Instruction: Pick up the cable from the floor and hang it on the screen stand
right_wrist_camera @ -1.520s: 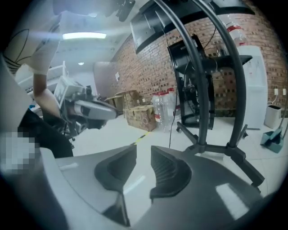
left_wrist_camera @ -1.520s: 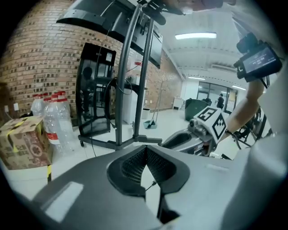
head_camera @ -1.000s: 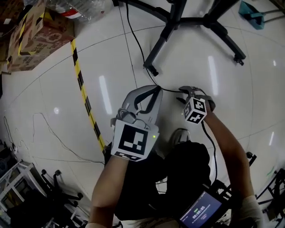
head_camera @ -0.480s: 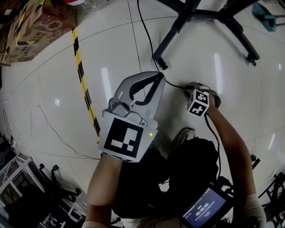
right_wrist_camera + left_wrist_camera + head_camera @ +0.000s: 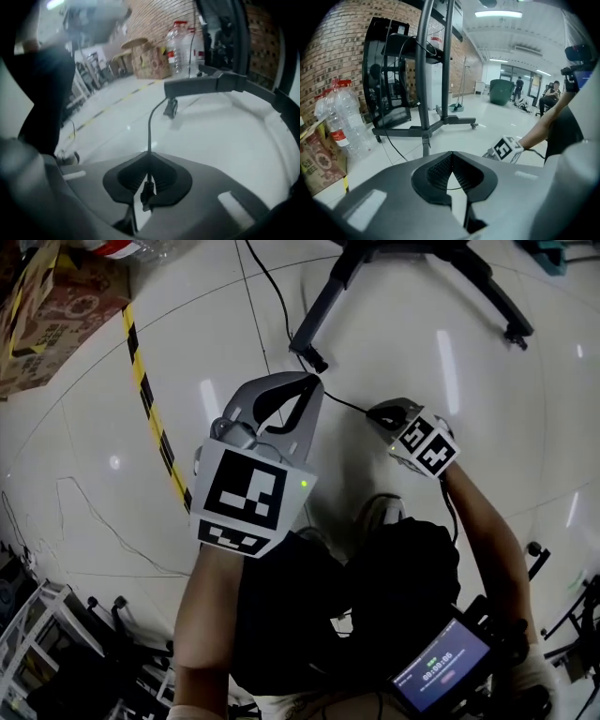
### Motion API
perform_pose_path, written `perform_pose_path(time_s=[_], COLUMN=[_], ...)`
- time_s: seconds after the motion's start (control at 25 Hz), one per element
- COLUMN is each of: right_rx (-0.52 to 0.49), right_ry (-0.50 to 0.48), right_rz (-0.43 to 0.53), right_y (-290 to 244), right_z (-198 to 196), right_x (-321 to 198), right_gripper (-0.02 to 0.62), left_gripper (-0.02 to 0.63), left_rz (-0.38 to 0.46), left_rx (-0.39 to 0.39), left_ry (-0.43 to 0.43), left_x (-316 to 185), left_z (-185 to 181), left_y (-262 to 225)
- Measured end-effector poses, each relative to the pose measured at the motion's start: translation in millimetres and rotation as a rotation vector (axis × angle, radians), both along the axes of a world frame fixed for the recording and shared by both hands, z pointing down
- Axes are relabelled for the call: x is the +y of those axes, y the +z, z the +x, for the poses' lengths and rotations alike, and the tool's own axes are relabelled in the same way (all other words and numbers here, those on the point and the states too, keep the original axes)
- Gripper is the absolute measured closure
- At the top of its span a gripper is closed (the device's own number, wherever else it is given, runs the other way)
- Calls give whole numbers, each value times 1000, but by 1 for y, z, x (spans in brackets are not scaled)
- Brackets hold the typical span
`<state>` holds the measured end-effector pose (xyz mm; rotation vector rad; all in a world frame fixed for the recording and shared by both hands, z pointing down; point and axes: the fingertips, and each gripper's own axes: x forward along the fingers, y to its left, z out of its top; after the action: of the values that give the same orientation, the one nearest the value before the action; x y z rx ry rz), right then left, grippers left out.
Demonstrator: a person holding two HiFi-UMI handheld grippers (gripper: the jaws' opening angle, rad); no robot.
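Observation:
A thin black cable [image 5: 345, 405] runs over the white floor past a caster of the screen stand [image 5: 323, 306] to my right gripper [image 5: 375, 415]. In the right gripper view the jaws of that gripper [image 5: 150, 153] are closing, and the cable [image 5: 149, 126] sits pinched between the pads with its plug end [image 5: 147, 190] behind the tips. My left gripper [image 5: 314, 381] hovers just left of it, shut, with nothing in it [image 5: 451, 153]. The stand's pole [image 5: 423, 70] and black screen rise ahead of it.
Yellow-black tape [image 5: 150, 399] crosses the floor at left, with a cardboard box [image 5: 56, 306] and plastic bottles [image 5: 340, 117] beyond it. A thin wire [image 5: 94, 512] lies at lower left. The stand's leg and caster [image 5: 170, 108] are close ahead of the right gripper.
The right gripper's jaws have come together on the cable. The left gripper has risen nearer the head camera. The stand's base has slid toward the top of the view.

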<state>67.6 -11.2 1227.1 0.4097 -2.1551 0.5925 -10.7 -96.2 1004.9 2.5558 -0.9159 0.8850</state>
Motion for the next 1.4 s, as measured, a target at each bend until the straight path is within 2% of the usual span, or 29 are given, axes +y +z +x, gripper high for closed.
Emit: perform_pose_path(time_s=[0.08, 0.16, 0.28, 0.36, 0.48, 0.6, 0.72, 0.8, 0.88, 1.0, 1.12, 1.28, 1.4], right_rx=[-124, -198, -273, -298, -297, -277, -259, -246, -292, -411, -450, -492, -468], right_ry=[100, 150, 175, 181, 208, 284, 343, 325, 290, 226, 125, 78, 18], right_rz=[13, 75, 148, 112, -102, -371, -617, -706, -740, -680, -481, -208, -3], right_y=[-48, -100, -177, -214, -235, -218, -188, -173, -179, -223, -295, -428, -538], right_z=[-6, -9, -13, -20, -29, -35, -48, -69, -105, -156, -170, -156, -136], right_x=[-18, -37, -52, -47, -15, 22, 51, 62, 64, 49, 33, 4, -12], right_gripper=[573, 572, 572, 571, 571, 572, 572, 572, 572, 572, 572, 572, 572], left_gripper=[586, 586, 586, 586, 586, 586, 586, 586, 586, 586, 586, 586, 586], left_rz=[-8, 11, 74, 112, 97, 40, -4, -25, -45, -49, -23, 64, 156], left_rx=[3, 28, 108, 147, 180, 200, 179, 165, 147, 126, 135, 201, 263], left_ry=[-44, -104, -223, -282, -329, -367, -420, -467, -518, -599, -643, -605, -547], left_x=[-7, -13, -16, -14, 5, 39, 72, 87, 101, 111, 112, 88, 66], left_z=[-4, -6, -9, -12, -15, -24, -43, -61, -85, -125, -146, -140, -120], left_y=[2, -4, -42, -77, -119, -139, -150, -151, -147, -147, -179, -271, -362])
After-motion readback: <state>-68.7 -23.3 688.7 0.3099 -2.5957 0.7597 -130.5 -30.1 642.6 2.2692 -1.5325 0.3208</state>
